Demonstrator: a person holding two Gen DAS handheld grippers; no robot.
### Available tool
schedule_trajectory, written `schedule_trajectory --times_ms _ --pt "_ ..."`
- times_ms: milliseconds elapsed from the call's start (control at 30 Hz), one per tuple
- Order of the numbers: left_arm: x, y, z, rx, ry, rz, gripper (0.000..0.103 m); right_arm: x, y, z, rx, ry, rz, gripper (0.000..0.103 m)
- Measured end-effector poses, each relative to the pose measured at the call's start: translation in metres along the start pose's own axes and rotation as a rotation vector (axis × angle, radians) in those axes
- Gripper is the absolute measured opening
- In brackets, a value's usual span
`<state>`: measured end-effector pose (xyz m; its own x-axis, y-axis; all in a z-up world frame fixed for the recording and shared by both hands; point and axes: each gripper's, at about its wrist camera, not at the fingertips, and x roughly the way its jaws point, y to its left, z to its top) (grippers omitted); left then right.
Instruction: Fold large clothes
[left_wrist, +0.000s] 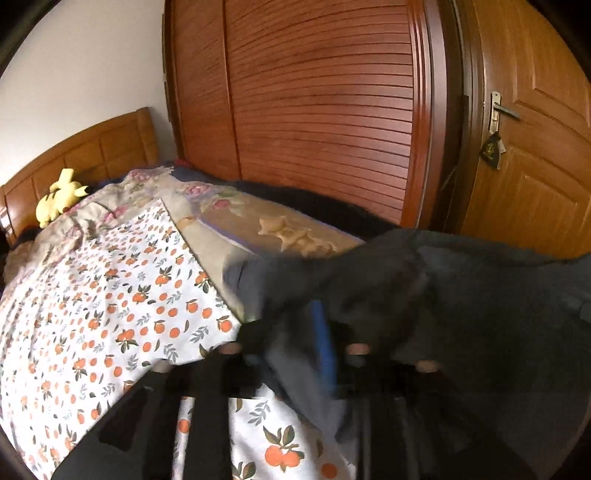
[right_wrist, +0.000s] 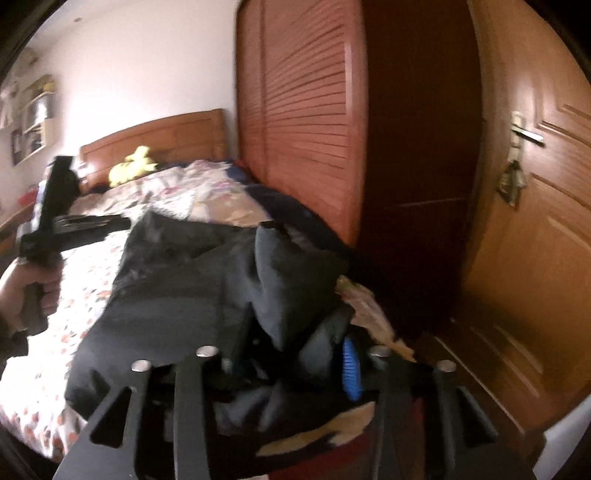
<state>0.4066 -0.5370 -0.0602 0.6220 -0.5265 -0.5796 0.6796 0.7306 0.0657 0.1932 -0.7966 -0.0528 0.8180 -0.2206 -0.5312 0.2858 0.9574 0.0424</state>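
Note:
A large dark grey garment (right_wrist: 192, 288) lies bunched on the bed's orange-print sheet (left_wrist: 110, 302). In the left wrist view the garment (left_wrist: 461, 295) fills the right side and drapes over my left gripper (left_wrist: 295, 343). Its jaws stand apart, a blue pad (left_wrist: 327, 350) showing, with dark cloth loose in the gap. My right gripper (right_wrist: 291, 354) is open too, its blue pad (right_wrist: 351, 373) bare, and folds of the garment are heaped between its fingers. The right wrist view also shows my left gripper (right_wrist: 122, 221) at the garment's far left edge, held by a hand (right_wrist: 33, 291).
A floral quilt (left_wrist: 207, 199) covers the far part of the bed, with a yellow plush toy (left_wrist: 61, 197) by the wooden headboard (left_wrist: 92, 147). A slatted wooden wardrobe (left_wrist: 321, 110) stands right behind the bed. To its right is a wooden door (left_wrist: 535, 184).

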Motion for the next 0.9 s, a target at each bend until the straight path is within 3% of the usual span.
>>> schedule_trajectory --times_ms 33,67,100,133,367,700,900 --pt "-0.007 0.006 -0.004 -0.006 -0.010 0.001 0.051 0.000 -0.002 -0.001 0.008 0.007 -0.007 0.040" --pt "-0.010 0.009 -0.006 -0.008 -0.015 0.005 0.058 -0.003 -0.002 -0.002 0.015 0.004 -0.022 0.046" --pt "-0.014 0.011 -0.008 -0.006 -0.025 0.007 0.060 -0.006 -0.004 -0.002 0.019 -0.005 -0.045 0.062" --pt "-0.018 0.012 -0.010 -0.003 -0.030 0.006 0.063 -0.012 -0.006 -0.001 0.020 -0.027 -0.084 0.065" --pt "-0.082 0.022 -0.035 -0.013 -0.119 -0.023 0.101 -0.052 0.011 0.006 -0.029 -0.113 -0.061 0.070" --pt "-0.201 0.055 -0.109 -0.065 -0.180 0.049 0.101 -0.071 0.124 0.003 -0.122 -0.157 0.130 0.094" --pt "-0.280 0.087 -0.159 -0.120 -0.194 0.157 0.101 -0.077 0.200 -0.013 -0.153 -0.138 0.265 0.095"
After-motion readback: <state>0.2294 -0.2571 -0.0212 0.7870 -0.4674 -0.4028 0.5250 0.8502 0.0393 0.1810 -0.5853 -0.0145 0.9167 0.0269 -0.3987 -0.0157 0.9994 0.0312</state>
